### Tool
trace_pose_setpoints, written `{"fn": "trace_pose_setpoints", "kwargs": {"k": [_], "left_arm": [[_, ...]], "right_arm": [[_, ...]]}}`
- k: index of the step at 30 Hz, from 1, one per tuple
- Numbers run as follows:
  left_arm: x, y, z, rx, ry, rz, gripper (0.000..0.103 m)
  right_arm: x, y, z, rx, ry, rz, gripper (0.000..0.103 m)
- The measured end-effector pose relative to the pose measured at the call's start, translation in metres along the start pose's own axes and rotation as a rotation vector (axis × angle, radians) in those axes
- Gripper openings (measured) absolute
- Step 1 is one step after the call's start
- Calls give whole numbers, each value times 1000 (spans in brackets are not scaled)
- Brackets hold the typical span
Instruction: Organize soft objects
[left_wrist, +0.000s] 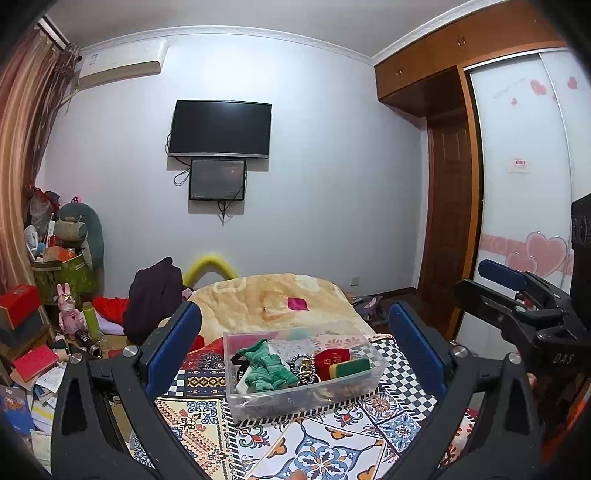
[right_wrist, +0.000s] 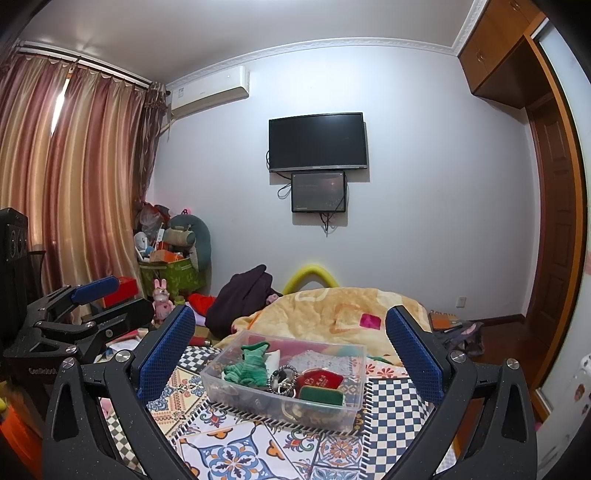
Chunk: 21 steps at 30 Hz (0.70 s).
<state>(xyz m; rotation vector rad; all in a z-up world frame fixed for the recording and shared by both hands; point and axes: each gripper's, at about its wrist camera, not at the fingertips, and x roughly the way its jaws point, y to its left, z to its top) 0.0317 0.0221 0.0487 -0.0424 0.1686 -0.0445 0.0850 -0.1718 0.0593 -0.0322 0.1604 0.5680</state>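
While both claws gape empty, clear bin (left_wrist: 258, 397) holds green cloth (left_wrist: 271, 371), red pouch (left_wrist: 332, 360).

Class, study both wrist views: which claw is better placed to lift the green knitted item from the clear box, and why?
Probably the left claw: open, empty, with the green knitted item nearly centred between its fingers. For the right claw, also open, the item sits off toward its left finger.
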Motion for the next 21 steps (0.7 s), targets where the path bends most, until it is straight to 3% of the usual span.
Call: {"fn": "trace_pose_setpoints", "kwargs": {"k": [21], "left_arm": [[-3, -2, 1, 8, 9, -17, 103]], "right_arm": [[0, -2, -1, 1, 12, 0, 103]]}}
